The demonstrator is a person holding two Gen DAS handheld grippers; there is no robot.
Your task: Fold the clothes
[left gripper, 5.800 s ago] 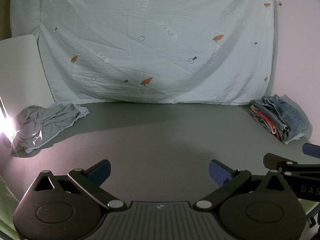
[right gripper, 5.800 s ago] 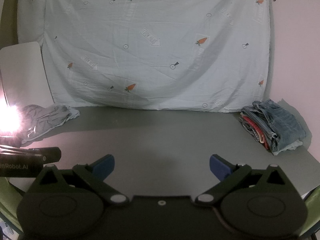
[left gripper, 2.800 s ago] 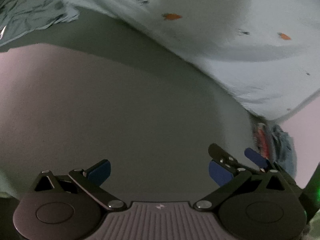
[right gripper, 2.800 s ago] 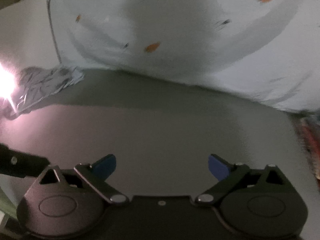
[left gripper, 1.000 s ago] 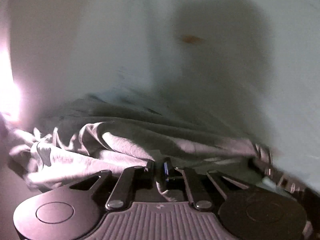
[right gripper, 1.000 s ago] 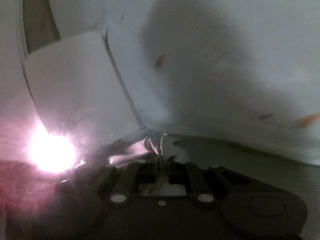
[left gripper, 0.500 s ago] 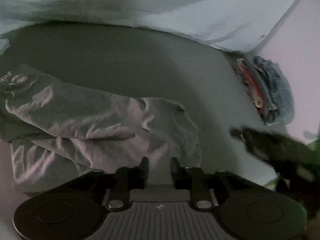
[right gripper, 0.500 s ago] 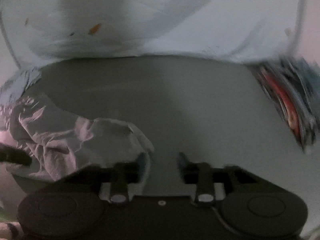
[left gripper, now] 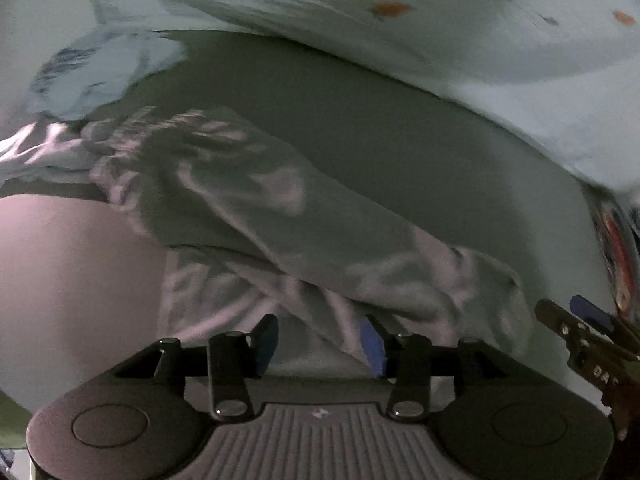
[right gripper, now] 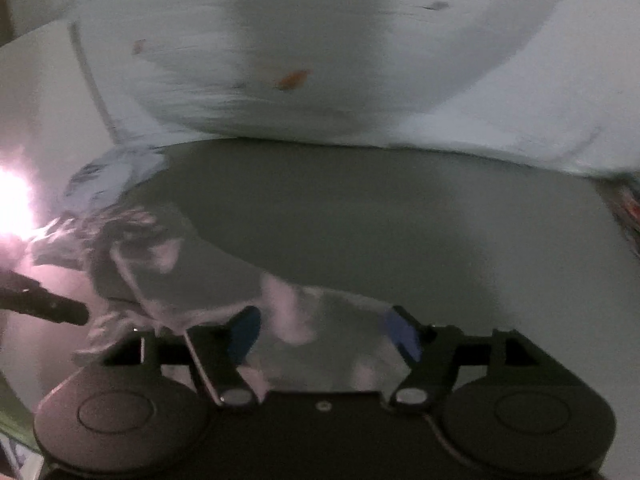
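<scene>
A crumpled grey garment (left gripper: 256, 216) lies on the dark grey table (left gripper: 400, 132), stretched from the far left towards the near right. My left gripper (left gripper: 319, 342) is open just over the garment's near edge, with cloth showing between its blue pads (left gripper: 266, 340). In the right wrist view the same garment (right gripper: 168, 272) reaches under my right gripper (right gripper: 323, 336), which is open above its right end. The right gripper (left gripper: 580, 332) also shows at the right edge of the left wrist view. A dark finger of the left gripper (right gripper: 40, 304) enters at the left.
A light blue garment (left gripper: 100, 68) lies at the table's far left corner. A folded stack of clothes (left gripper: 616, 248) sits at the right edge. A pale printed sheet (right gripper: 360, 60) hangs behind the table. A bright lamp glare (right gripper: 12, 204) sits at the left.
One second ago both grippers were shut on the grey garment at the left pile. Since then it has been dragged to the table's middle and let go, and both jaws have opened wider.
</scene>
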